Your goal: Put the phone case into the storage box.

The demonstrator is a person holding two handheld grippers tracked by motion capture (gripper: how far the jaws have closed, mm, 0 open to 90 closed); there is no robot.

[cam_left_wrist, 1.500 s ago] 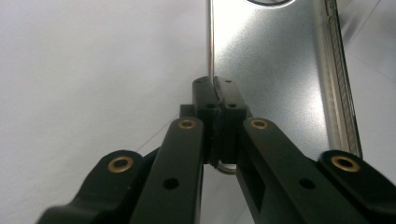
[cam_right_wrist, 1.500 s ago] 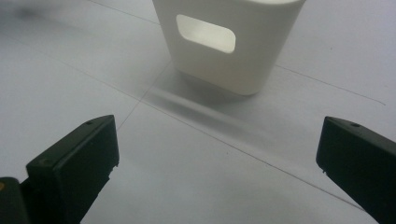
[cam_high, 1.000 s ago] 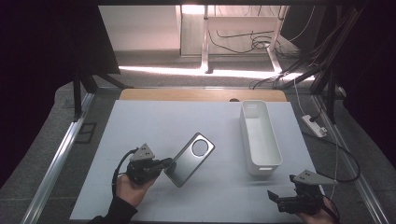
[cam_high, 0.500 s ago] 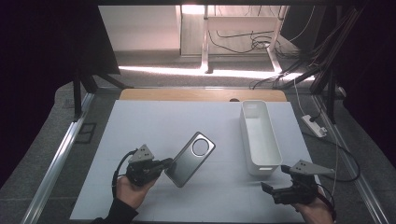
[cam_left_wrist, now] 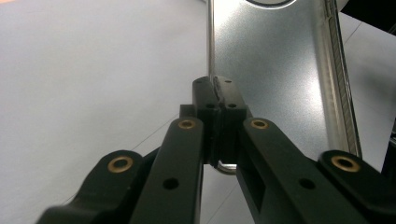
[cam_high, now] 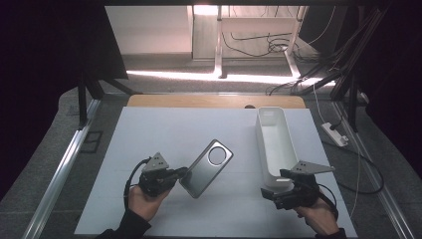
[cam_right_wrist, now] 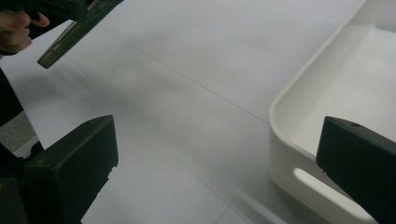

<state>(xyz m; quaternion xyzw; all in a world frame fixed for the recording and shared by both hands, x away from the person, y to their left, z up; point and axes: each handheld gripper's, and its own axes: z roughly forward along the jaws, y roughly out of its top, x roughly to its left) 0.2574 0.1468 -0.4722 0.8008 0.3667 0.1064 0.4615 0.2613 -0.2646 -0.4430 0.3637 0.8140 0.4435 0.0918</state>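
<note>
A person is working at a table covered by a white mat (cam_high: 149, 134). The left gripper (cam_high: 175, 175) is pinching the near edge of a silver phone case (cam_high: 206, 168), its jaws clamped tight on the thin rim and holding it tilted above the mat. The case is sitting left of a long white tray (cam_high: 274, 144), well apart from it. The right gripper (cam_high: 271, 191) is hovering at the tray's near end, its jaws standing wide with nothing between them.
</note>
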